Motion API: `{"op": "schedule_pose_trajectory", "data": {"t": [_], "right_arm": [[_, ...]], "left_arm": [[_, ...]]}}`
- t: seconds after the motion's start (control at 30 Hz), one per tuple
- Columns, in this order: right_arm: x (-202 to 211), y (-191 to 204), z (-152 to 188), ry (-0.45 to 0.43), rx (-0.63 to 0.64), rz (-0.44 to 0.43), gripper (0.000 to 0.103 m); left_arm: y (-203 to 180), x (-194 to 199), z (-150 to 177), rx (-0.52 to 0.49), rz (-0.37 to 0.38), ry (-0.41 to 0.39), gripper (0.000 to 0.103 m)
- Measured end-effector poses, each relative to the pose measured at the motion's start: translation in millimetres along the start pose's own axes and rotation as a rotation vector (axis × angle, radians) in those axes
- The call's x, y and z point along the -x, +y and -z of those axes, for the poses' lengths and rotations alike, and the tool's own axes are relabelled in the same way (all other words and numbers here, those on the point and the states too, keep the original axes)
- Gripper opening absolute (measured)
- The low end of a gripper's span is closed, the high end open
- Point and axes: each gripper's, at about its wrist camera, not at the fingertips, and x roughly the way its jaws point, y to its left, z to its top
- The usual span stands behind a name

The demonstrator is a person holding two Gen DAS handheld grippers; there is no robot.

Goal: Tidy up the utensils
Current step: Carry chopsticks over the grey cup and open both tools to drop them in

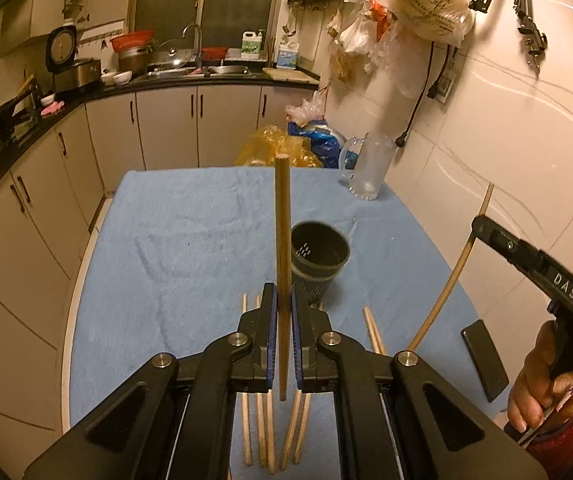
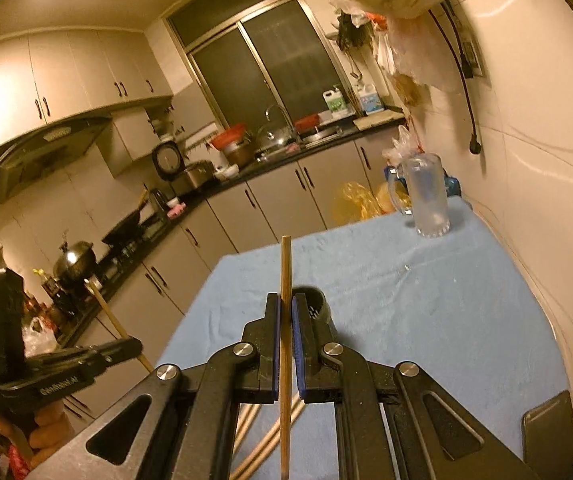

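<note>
The right gripper (image 1: 482, 226), seen from the left wrist, carries the white letters "DAS" on its black arm. The left gripper (image 2: 134, 346), seen from the right wrist, carries white lettering along its arm that looks like "GeoRobot.AI", though it is small and slanted. The hanging plastic bag (image 1: 432, 4) has dark print on it, and the two jugs (image 1: 252, 46) on the counter have labels, none of it readable.

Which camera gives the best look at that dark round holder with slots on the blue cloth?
The left wrist view: the dark round slotted plastic holder shows its open mouth, slotted inside wall and outer side, just behind the left gripper. In the right wrist view the right gripper hides most of it; only part of the rim shows.
</note>
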Motion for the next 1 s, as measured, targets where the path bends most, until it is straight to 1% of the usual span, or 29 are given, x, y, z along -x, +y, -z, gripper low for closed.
{"op": "schedule_pose_trajectory", "data": {"t": [0.17,0.3,0.5,0.53,0.63,0.73,0.83,0.9,1.0], "right_arm": [[6.8,1.8,-28.7,-0.062,-0.018,-0.018,0.006],[3.8,0.4,-50.5,-0.102,-0.047,-0.021,0.006],[-13.4,-6.7,-77.8,-0.159,-0.115,-0.004,0.006],[-17.5,-7.4,-83.2,-0.172,-0.118,0.001,0.006],[-30.2,-9.8,-94.4,-0.195,-0.125,0.029,0.006],[-49.3,-17.3,-103.4,-0.195,-0.132,0.050,0.006],[-72.9,-25.8,-102.9,-0.167,-0.136,0.064,0.006],[-89.4,-31.3,-98.9,-0.137,-0.138,0.072,0.006],[-113.3,-39.0,-88.4,-0.068,-0.150,0.066,0.006]], "left_arm": [[-13.2,2.9,-25.7,-0.009,0.009,-0.027,0.006],[-21.9,1.2,-54.2,-0.013,0.011,-0.054,0.006],[-29.5,-9.1,-98.6,0.009,0.031,-0.098,0.006],[-30.0,-12.1,-105.9,0.013,0.025,-0.107,0.006],[-29.6,-24.6,-118.9,0.029,0.027,-0.115,0.006],[-25.3,-46.7,-125.7,0.057,0.040,-0.101,0.006],[-20.4,-75.8,-125.3,0.078,0.040,-0.064,0.006],[-15.8,-96.9,-121.0,0.092,0.045,-0.026,0.006],[-12.6,-117.2,-113.4,0.097,0.042,0.013,0.006]]}}
